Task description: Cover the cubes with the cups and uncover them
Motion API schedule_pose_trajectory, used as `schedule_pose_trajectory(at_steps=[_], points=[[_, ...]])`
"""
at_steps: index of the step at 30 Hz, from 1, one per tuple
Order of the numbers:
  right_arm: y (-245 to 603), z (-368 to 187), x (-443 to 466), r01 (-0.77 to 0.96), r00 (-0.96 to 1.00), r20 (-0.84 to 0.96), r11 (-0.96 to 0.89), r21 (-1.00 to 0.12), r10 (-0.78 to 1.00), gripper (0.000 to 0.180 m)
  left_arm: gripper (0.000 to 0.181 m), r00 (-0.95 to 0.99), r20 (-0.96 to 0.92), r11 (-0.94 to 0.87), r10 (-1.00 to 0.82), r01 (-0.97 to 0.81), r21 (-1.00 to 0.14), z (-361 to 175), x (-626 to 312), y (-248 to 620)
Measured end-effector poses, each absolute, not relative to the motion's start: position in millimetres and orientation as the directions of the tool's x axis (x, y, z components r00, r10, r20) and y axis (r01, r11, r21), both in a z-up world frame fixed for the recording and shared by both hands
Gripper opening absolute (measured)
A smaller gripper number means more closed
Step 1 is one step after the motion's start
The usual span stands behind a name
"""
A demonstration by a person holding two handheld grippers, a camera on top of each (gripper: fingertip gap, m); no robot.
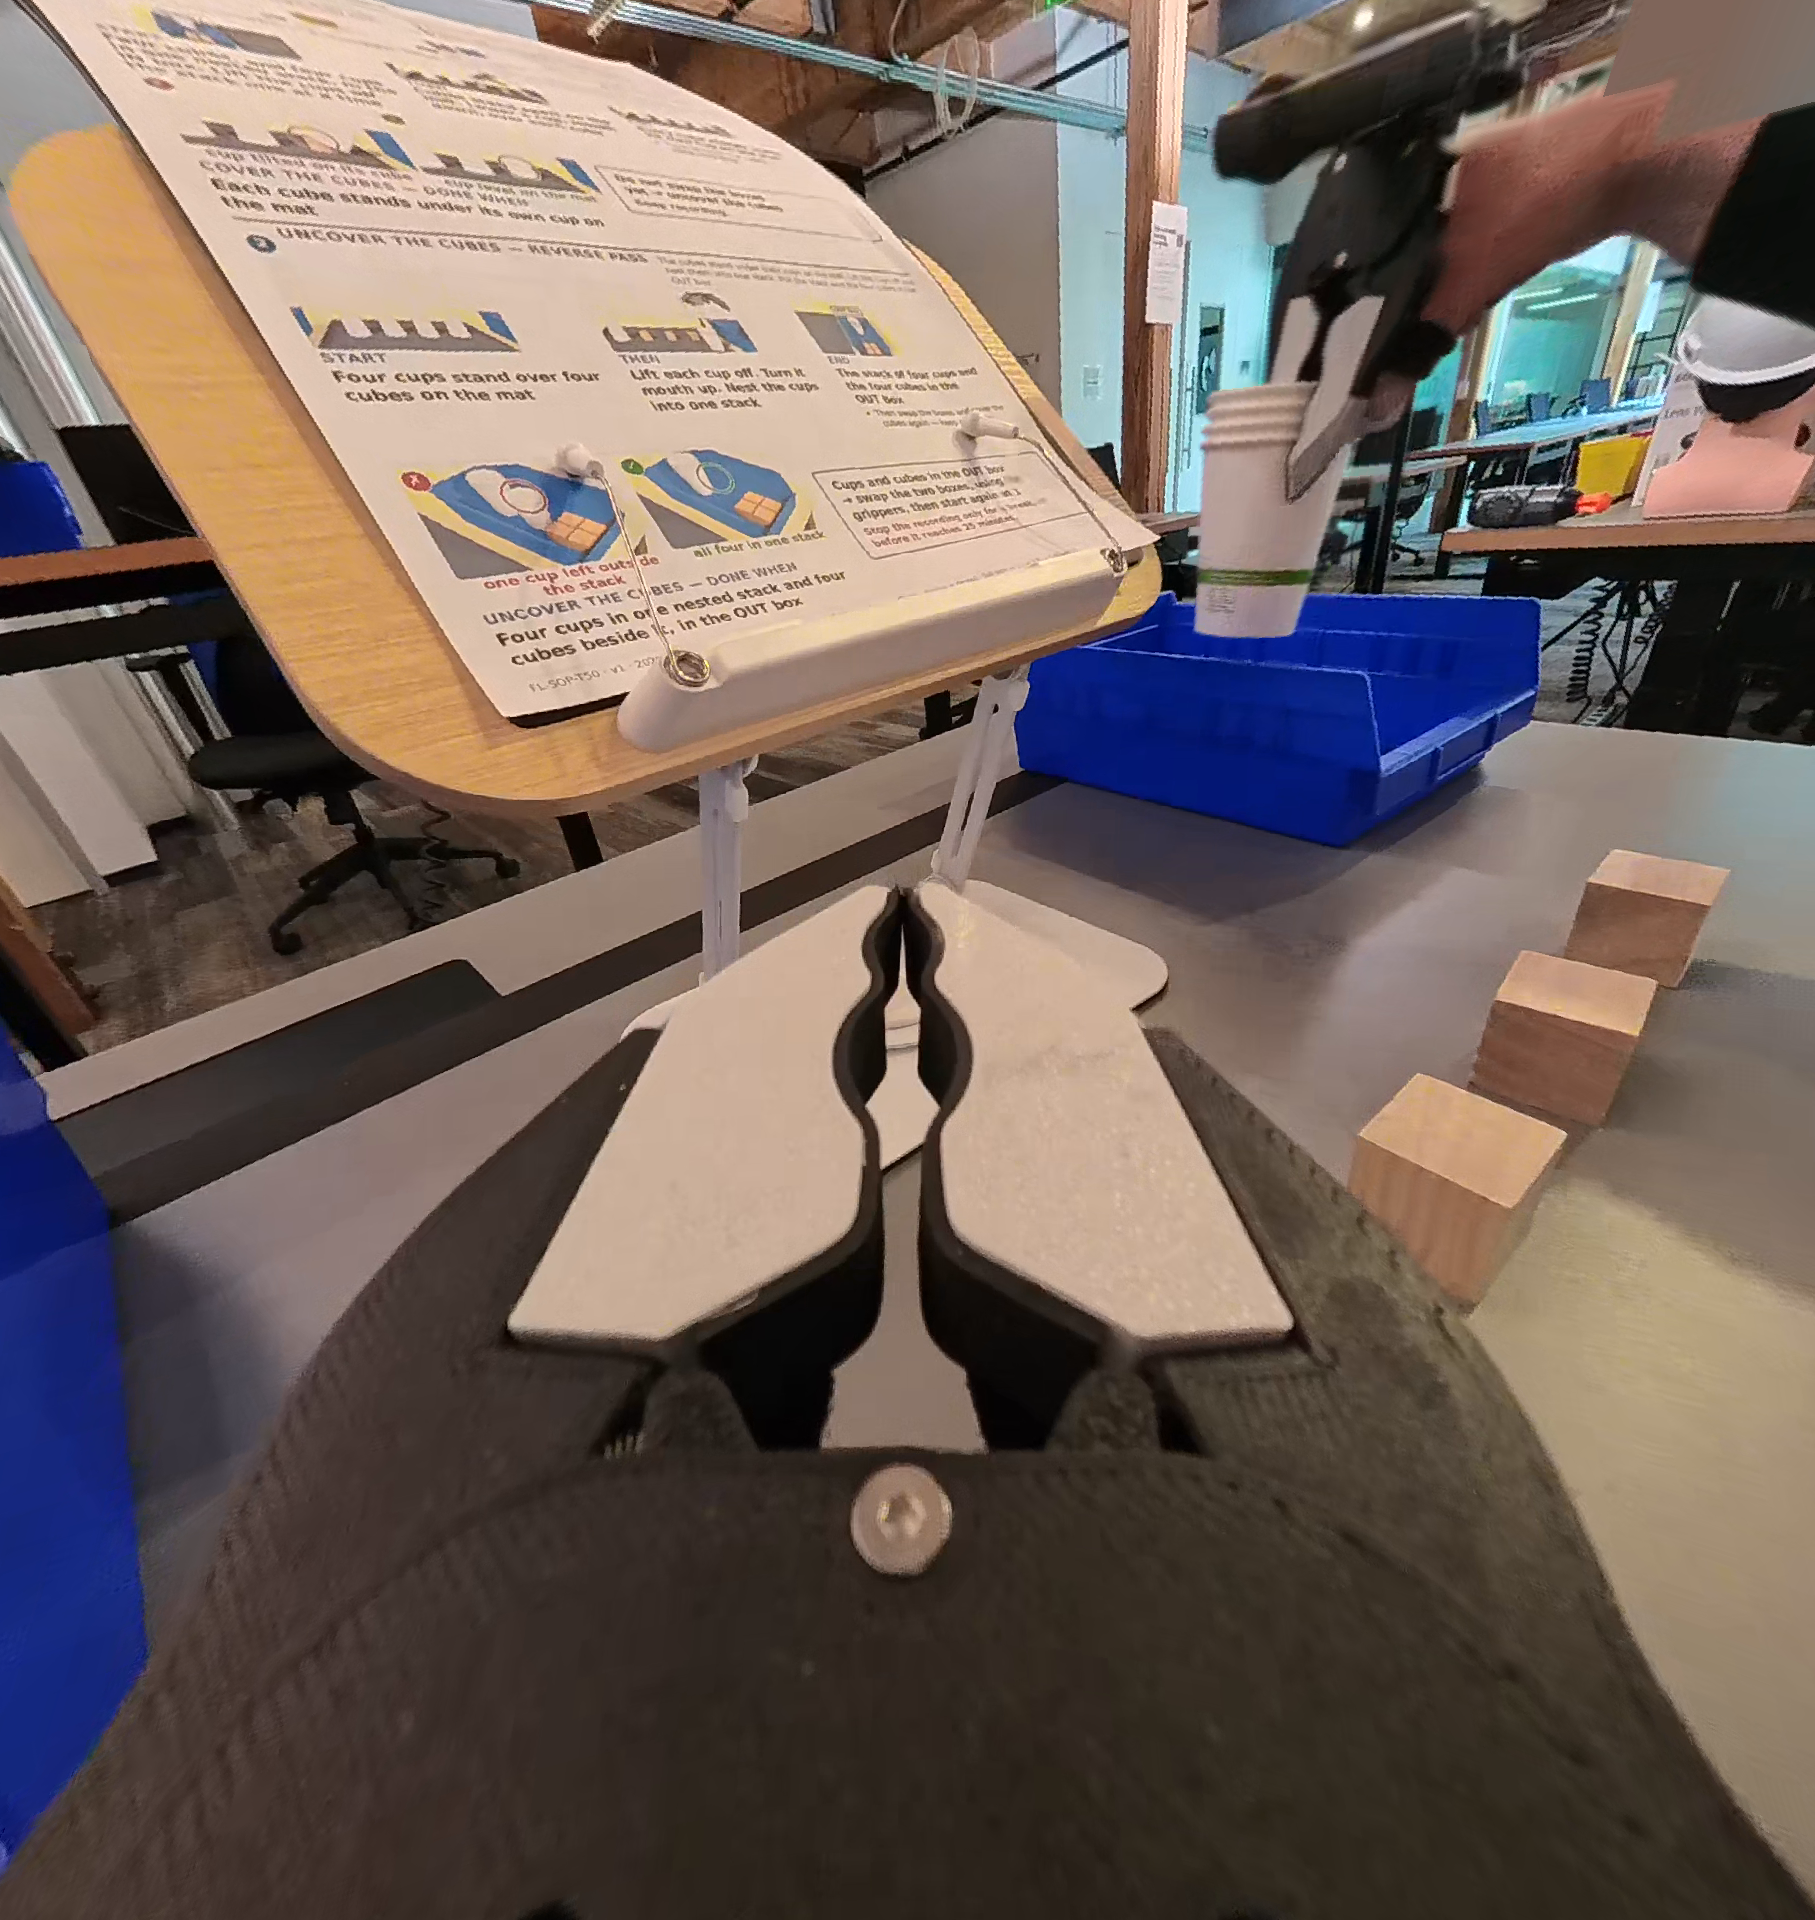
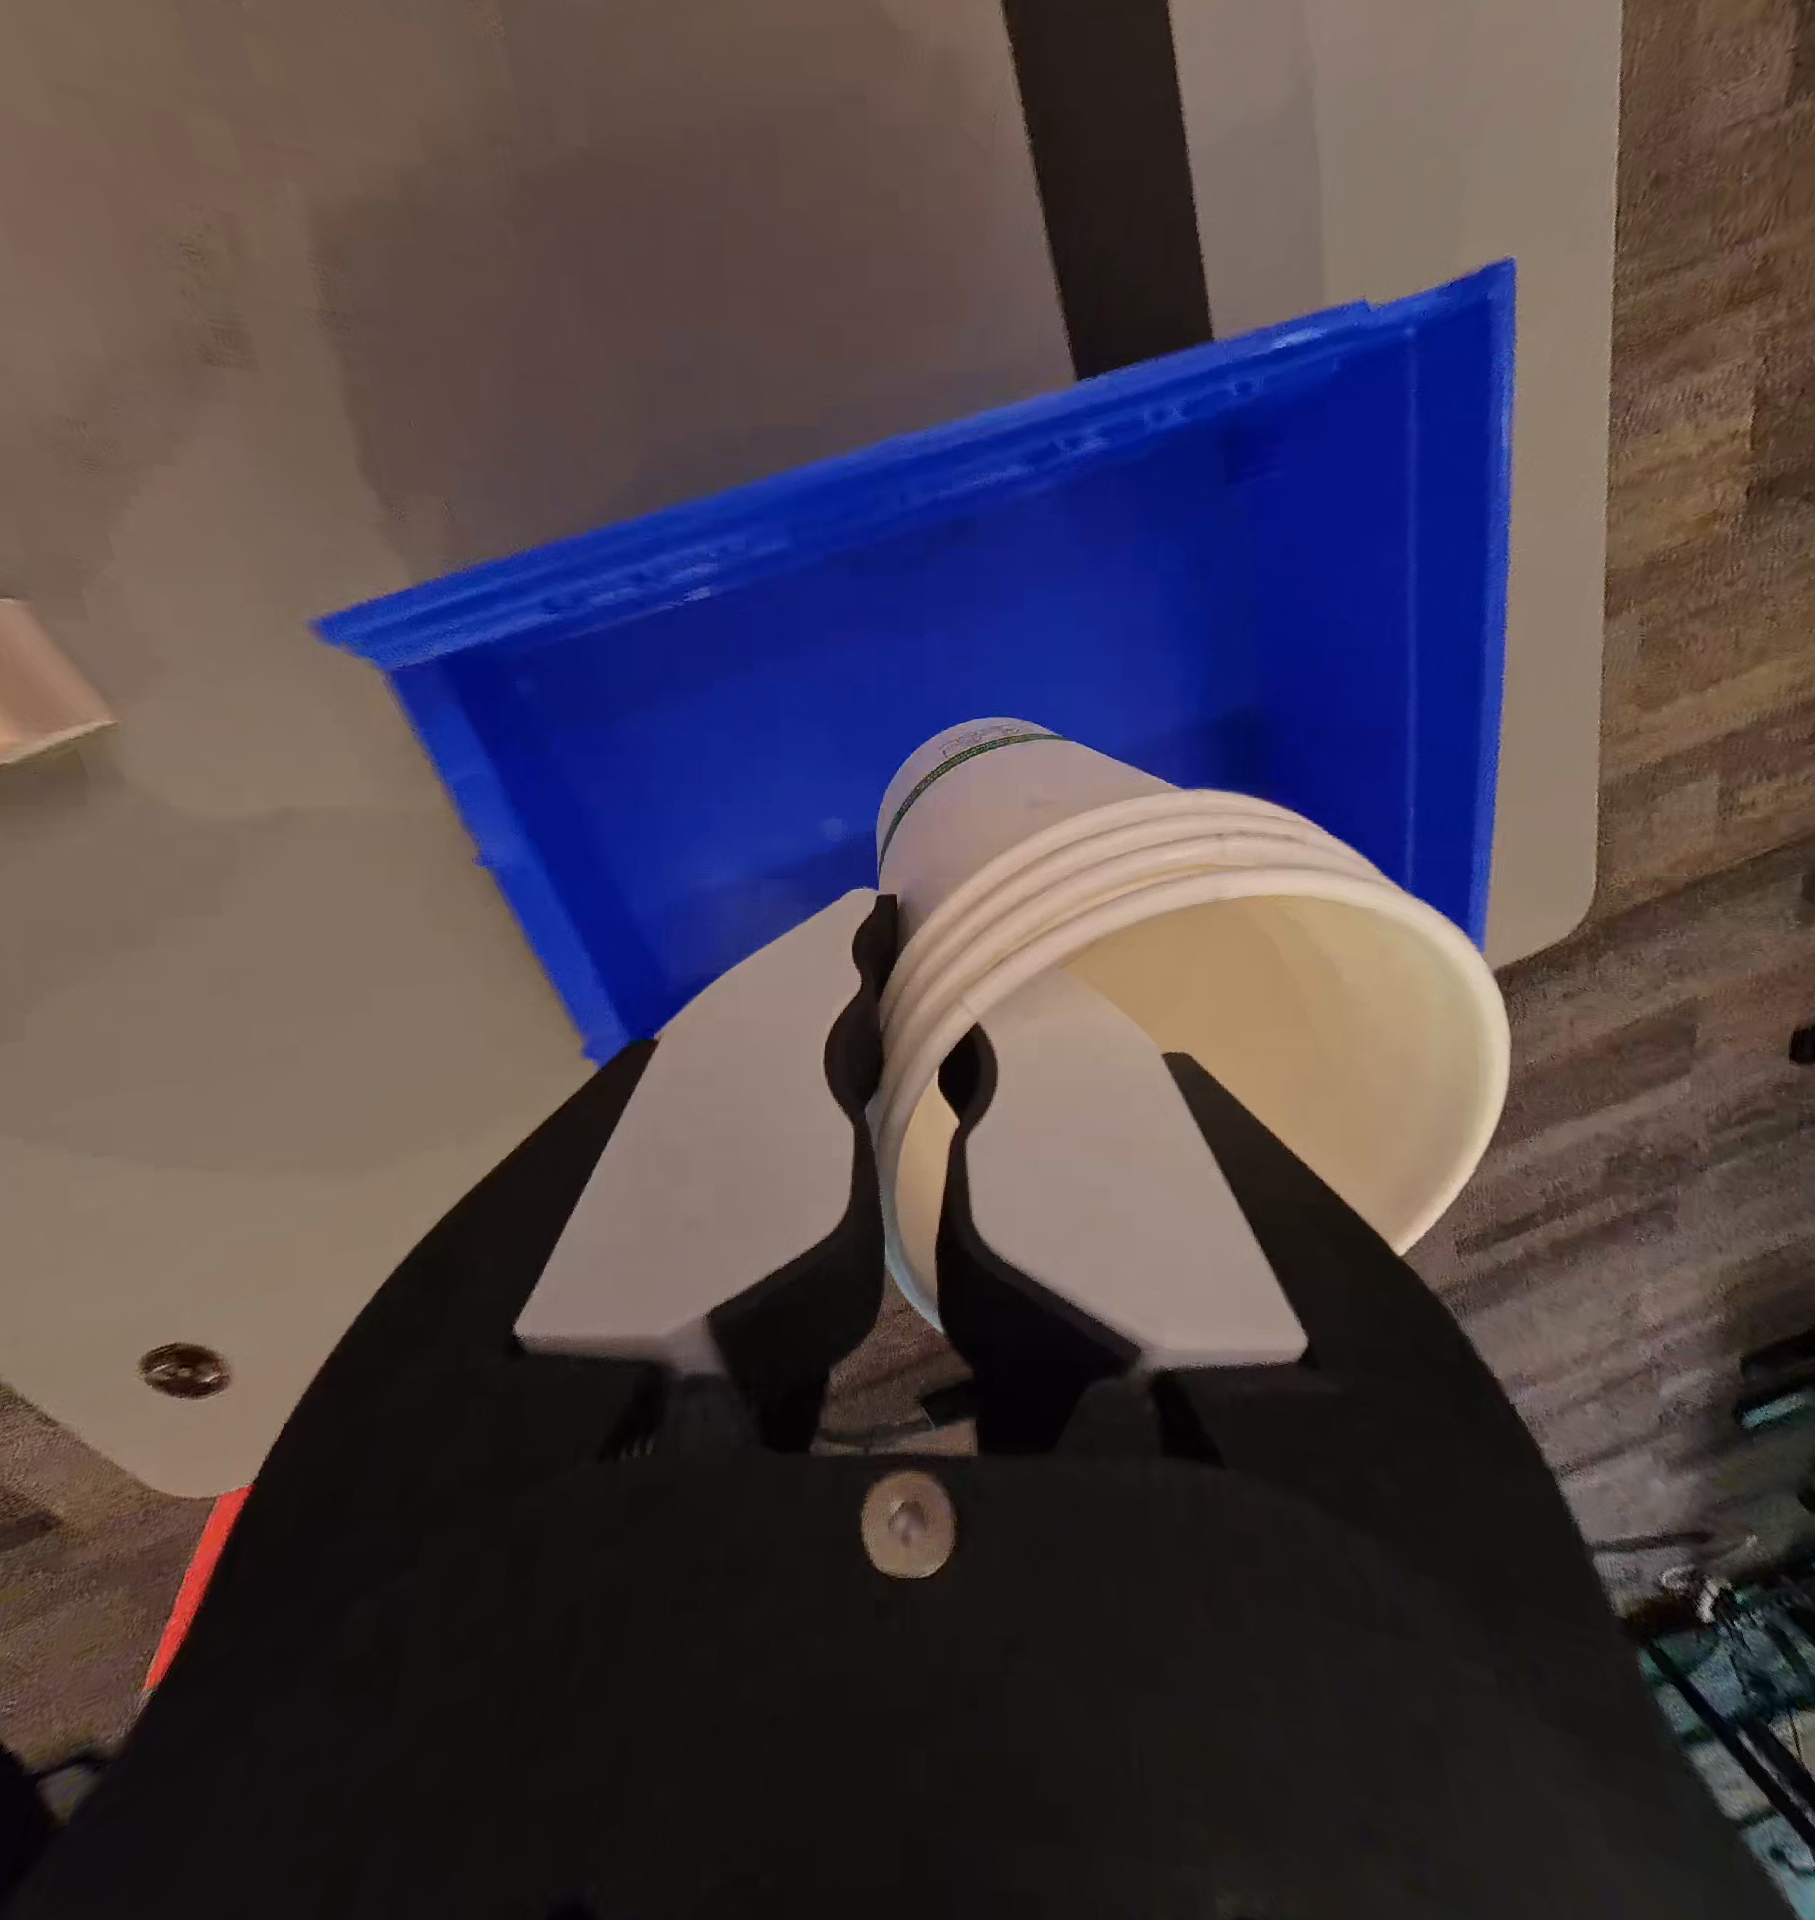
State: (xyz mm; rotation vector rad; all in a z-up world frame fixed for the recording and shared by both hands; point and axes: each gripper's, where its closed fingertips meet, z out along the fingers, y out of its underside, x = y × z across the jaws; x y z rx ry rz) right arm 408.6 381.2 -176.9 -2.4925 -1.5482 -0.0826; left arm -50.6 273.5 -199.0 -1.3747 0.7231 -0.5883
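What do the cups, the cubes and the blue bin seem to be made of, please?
Cups: probably paper, matte white, with thin rolled rims nested together. Cubes: unfinished light wood, showing faint grain and a paler top face. Blue bin: likely moulded plastic, glossy, with ribbed walls and a uniform saturated colour.

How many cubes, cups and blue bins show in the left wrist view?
Wooden cubes: 3
Paper cups, nested in one stack held by the right gripper: 4 rims visible
Blue bins: 2, one behind the stack, one at the left edge
Total: 9
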Motion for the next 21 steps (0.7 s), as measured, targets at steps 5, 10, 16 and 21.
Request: schedule_pose_trajectory(at_steps=[5, 10, 16, 21], points=[[420.8, -203.1, 420.6, 0.876, 0.481, 0.127, -0.470, -0.111, 0.867, 0.006, 0.000, 0.664, -0.118, 0.116, -0.738, -0.047, -0.992, -200.4, -53.1, 275.7], [443.4, -221.7, 427.9, 0.862, 0.507, 0.112, -0.497, -0.103, 0.855, 0.006, 0.000, 0.666, -0.098, 0.106, -0.740, -0.028, -0.994, -199.8, -55.7, 277.2], [461.8, -247.1, 436.0, 0.842, 0.538, 0.098, -0.529, -0.101, 0.837, 0.007, 0.000, 0.661, -0.098, 0.102, -0.744, -0.032, -0.994, -201.7, -53.9, 276.9], [465.9, -265.9, 439.8, 0.839, 0.544, 0.085, -0.538, -0.081, 0.835, 0.008, 0.000, 0.659, -0.096, 0.094, -0.746, -0.038, -0.995, -204.5, -52.7, 277.9]])
